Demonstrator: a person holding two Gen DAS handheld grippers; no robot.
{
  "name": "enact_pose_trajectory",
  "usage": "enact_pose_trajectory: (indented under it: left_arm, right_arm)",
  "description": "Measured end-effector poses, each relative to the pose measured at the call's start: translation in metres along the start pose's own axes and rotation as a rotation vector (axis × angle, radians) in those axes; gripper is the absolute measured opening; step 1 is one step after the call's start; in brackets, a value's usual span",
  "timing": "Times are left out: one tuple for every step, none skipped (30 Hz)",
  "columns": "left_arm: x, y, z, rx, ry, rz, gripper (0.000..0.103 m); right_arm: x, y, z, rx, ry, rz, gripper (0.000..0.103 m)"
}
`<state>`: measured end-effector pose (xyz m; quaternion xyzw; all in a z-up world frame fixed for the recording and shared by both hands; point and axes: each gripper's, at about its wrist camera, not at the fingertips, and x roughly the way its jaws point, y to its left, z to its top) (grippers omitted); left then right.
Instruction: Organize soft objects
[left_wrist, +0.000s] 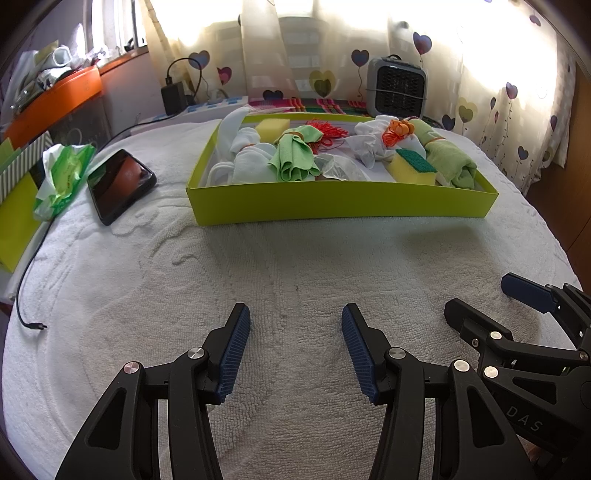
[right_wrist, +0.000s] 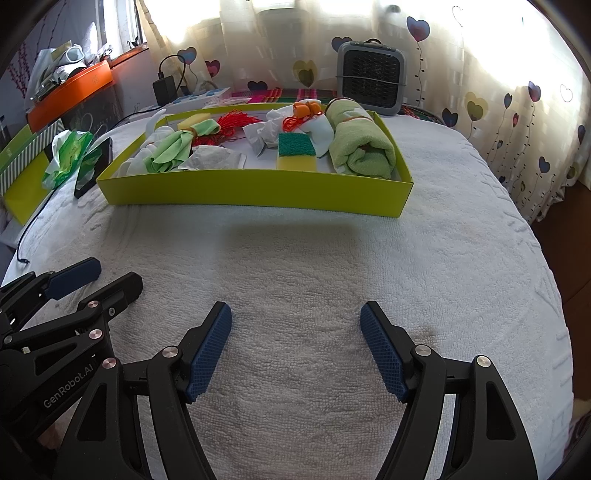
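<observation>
- Left gripper (left_wrist: 295, 328): jaws wide apart, holding nothing, low over the white towel (left_wrist: 295, 258).
- Right gripper (right_wrist: 295, 325): same, spread wide and empty, just beside the left one.
- Soft items all sit inside the green box (left_wrist: 340, 205); none lie loose on the towel in either view.
- Contents: rolled green towel (right_wrist: 360, 147) at the right end, sponge (right_wrist: 297, 153) beside it, small green cloth (left_wrist: 293, 157) banded mid-left, white cloths (left_wrist: 247, 155) at the left, red string (right_wrist: 232, 123) at the back.
- Scene fits either a box waiting to be sorted or one already filled; the pictures cannot settle which.
- Any grasp here: approach from above over the box wall, pinch rolls across the banded middle so they stay rolled.
- Risk: the string is tangled near the cloths and may drag along with a neighbour.
- Phone (left_wrist: 118, 184) and wipes pack (left_wrist: 59, 173) lie left of the box, clear of the work.
</observation>
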<state>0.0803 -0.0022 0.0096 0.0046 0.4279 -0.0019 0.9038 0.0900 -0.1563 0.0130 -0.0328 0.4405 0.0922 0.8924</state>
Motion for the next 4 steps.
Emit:
enact_pose_trajectory:
  left_arm:
    - [-0.0001, 0.0003, 0.0, 0.0, 0.0, 0.0, 0.051]
    - [-0.0001, 0.0002, 0.0, 0.0, 0.0, 0.0, 0.051]
    - [0.0, 0.0, -0.0001, 0.0, 0.0, 0.0, 0.051]
    - [-0.0001, 0.0002, -0.0001, 0.0, 0.0, 0.0, 0.051]
  right_arm:
    - [0.0, 0.0, 0.0, 0.0, 0.0, 0.0, 0.073]
    - [0.0, 0.0, 0.0, 0.0, 0.0, 0.0, 0.073]
    - [0.0, 0.0, 0.0, 0.0, 0.0, 0.0, 0.073]
    - [-0.0001, 0.0007, -0.0002, 0.0, 0.0, 0.0, 0.073]
